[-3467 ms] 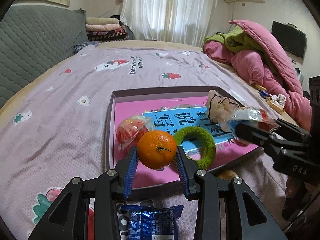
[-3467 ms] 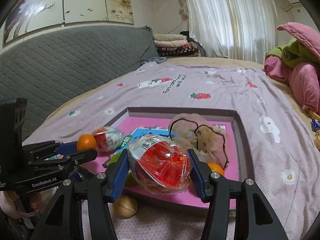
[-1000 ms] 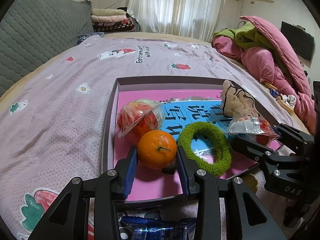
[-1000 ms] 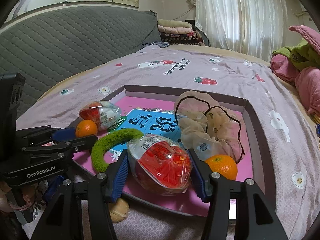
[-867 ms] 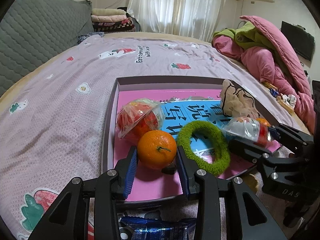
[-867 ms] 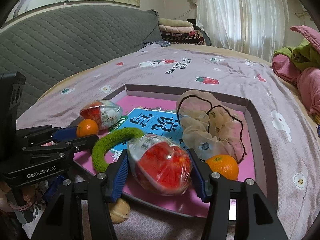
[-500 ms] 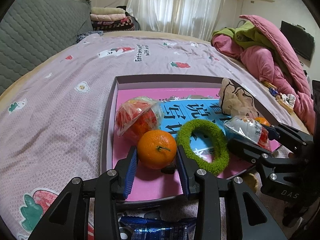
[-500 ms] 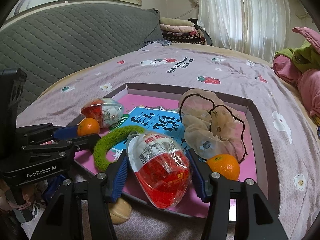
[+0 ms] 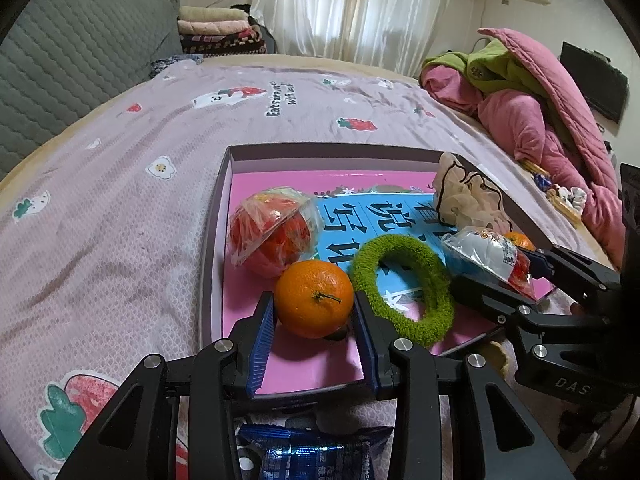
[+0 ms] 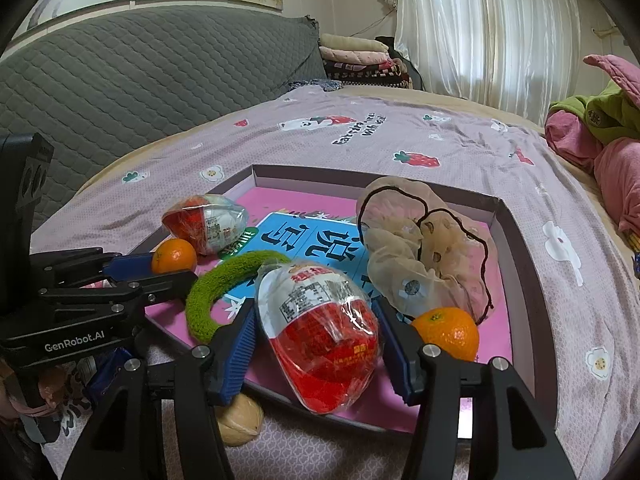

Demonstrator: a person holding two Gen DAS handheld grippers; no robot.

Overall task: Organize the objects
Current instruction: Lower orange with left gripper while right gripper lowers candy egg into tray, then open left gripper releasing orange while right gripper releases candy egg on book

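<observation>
Left wrist view is showing a shallow box tray (image 9: 212, 248) with grey walls and a pink floor lying on the bed (image 9: 120, 184). Inside it, a wrapped red snack egg (image 9: 272, 236) is resting at the near left, a green fuzzy ring (image 9: 404, 288) is lying in the middle over a blue printed panel (image 9: 360, 216), and a beige sheer scrunchie (image 9: 464, 200) is sitting toward the far right. The left gripper (image 9: 314, 316) is holding a mandarin (image 9: 314, 298) just above the tray's near edge, its jaws pressing on both sides of the fruit. From the right wrist view, the right gripper (image 10: 316, 340) is clamping a second wrapped snack egg (image 10: 320, 328), red below and white above, over the tray's near wall; a second mandarin (image 10: 448, 332) is lying on the pink floor just right of it, touching the scrunchie's edge. A walnut (image 10: 240, 420) is sitting on the bedspread just outside the near wall, and a blue snack packet (image 9: 312, 452) is lying under the left gripper. The bedspread is mauve with strawberry prints; a grey quilted headboard (image 10: 140, 80) is standing at the left, white curtains (image 9: 352, 8) are hanging at the far side, and pink quilts (image 9: 540, 112) are heaped at the right.
</observation>
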